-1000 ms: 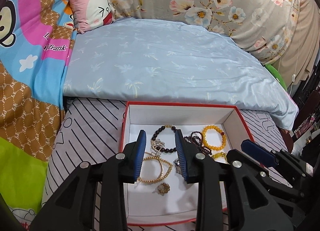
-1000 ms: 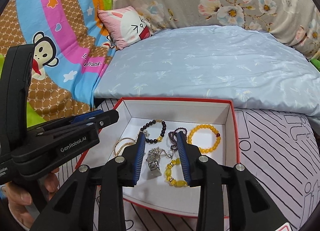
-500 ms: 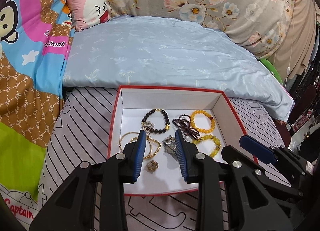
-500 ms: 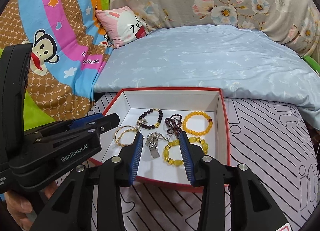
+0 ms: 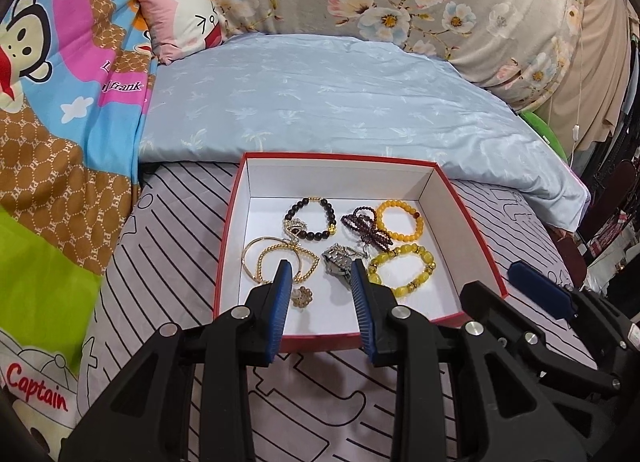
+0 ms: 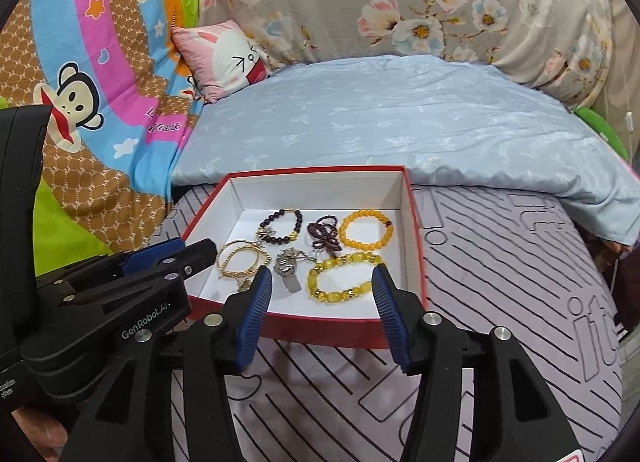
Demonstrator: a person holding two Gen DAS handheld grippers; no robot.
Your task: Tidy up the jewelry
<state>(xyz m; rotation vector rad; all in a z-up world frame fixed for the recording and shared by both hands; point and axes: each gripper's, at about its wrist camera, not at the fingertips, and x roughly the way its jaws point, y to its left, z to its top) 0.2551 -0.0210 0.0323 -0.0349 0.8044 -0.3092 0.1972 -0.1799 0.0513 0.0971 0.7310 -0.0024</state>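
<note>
A red box [image 5: 472, 221] with a white inside is seen on a striped sheet [image 5: 168, 246]; the jewelry is gathered inside it: a dark bead bracelet [image 5: 316, 217], a purple bead bracelet [image 5: 366, 227], an orange bracelet [image 5: 400, 220], a yellow bracelet [image 5: 402, 270], gold bangles [image 5: 272, 258], a silver watch [image 5: 338, 264] and a small brooch [image 5: 303, 296]; the left gripper [image 5: 320, 274] is held over the near edge, jaws narrowly parted, nothing gripped; the right gripper [image 6: 322, 282] has just been opening, its jaws spread wide, nothing pinched.
</note>
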